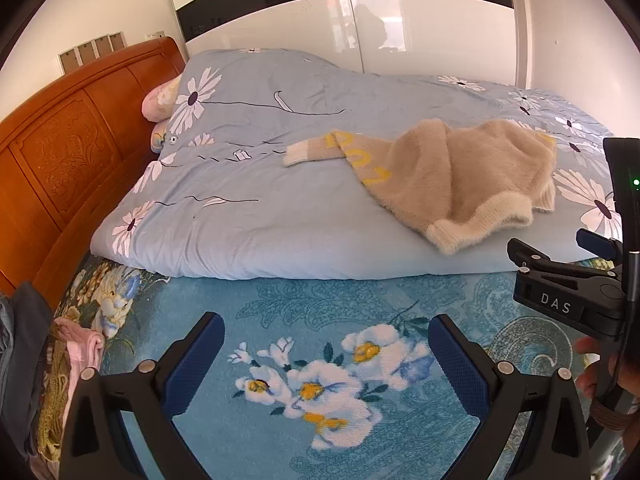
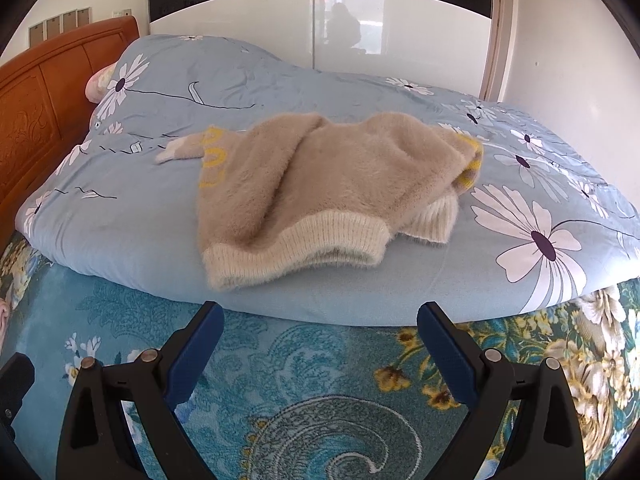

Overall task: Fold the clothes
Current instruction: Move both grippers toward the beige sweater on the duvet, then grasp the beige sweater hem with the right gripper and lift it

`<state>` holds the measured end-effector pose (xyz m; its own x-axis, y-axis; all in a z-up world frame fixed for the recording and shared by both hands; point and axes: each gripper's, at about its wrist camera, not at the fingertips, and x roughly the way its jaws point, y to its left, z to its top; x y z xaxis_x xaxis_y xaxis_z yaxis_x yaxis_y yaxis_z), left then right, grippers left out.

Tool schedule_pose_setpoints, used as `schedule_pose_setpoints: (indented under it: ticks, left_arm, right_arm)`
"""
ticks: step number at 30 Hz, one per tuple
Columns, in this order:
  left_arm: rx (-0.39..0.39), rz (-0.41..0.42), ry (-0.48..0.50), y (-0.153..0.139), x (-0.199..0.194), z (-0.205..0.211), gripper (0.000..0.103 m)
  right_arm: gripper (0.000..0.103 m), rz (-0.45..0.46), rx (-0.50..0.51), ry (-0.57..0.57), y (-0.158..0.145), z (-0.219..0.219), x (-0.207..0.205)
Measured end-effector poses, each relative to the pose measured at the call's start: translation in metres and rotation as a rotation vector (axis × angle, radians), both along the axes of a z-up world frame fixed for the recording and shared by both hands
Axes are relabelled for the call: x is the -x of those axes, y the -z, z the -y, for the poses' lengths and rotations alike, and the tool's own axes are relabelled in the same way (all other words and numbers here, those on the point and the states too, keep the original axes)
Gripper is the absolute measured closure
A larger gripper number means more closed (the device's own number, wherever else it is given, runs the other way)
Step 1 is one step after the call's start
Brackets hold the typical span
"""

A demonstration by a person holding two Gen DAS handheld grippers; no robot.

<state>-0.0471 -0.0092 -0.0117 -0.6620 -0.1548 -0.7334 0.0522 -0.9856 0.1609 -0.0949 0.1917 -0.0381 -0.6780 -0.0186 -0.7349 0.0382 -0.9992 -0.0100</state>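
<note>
Nearest the left wrist camera, the left gripper [image 1: 326, 340] hangs with its blue-padded fingers spread wide and nothing between them, above a teal bedspread [image 1: 280, 312] printed with white flowers; the right wrist view shows the right gripper [image 2: 320, 328] likewise wide open and empty, over the same bedspread [image 2: 280, 360] where the print turns to paisley and yellow blooms.

Only the left view shows the right gripper from outside, a black body marked "DAS" [image 1: 560, 304] at the right edge with fingers of a hand [image 1: 592, 364] below it; it alone also shows a heap of pink, grey and yellow-green clothes [image 1: 48, 368] at the lower left.

Beyond the bedspread lies a light blue daisy-print quilt [image 2: 120, 236]; on it rests the beige fuzzy sweater [image 2: 312, 192], crumpled, its cream ribbed hem toward the cameras, one sleeve with yellow lettering stretched toward the headboard side; the right view faces it squarely, while in the left view the sweater [image 1: 460, 176] sits off to the right.

Farther back stand an orange wooden headboard [image 1: 60, 152], a pink pillow [image 1: 158, 98] tucked against it, and a glossy white wardrobe [image 2: 240, 12].
</note>
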Motion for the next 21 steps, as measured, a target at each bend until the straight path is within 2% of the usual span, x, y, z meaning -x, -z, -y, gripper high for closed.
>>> schedule_pose_setpoints:
  ticks: [10,14,16,19,21]
  left_arm:
    - [-0.052,0.004,-0.046,-0.003,0.004,0.009,0.000]
    - [-0.110,-0.002,-0.058,-0.003,-0.007,0.015,0.000]
    - [-0.173,-0.027,-0.067,-0.005,-0.022,0.021,0.000]
    - [-0.311,-0.102,-0.087,-0.011,-0.060,0.038,0.000]
    - [-0.378,-0.144,-0.102,-0.011,-0.084,0.047,0.000]
  right_arm:
    - [0.005,0.022,0.005,-0.038,0.004,0.008,-0.001]
    - [0.005,0.022,0.012,-0.047,0.004,0.010,-0.001]
    - [0.005,0.019,0.019,-0.039,0.004,0.007,-0.001]
    - [0.005,-0.053,0.013,0.011,-0.001,-0.009,0.001]
    - [0.005,-0.078,0.038,-0.005,0.000,-0.018,0.009]
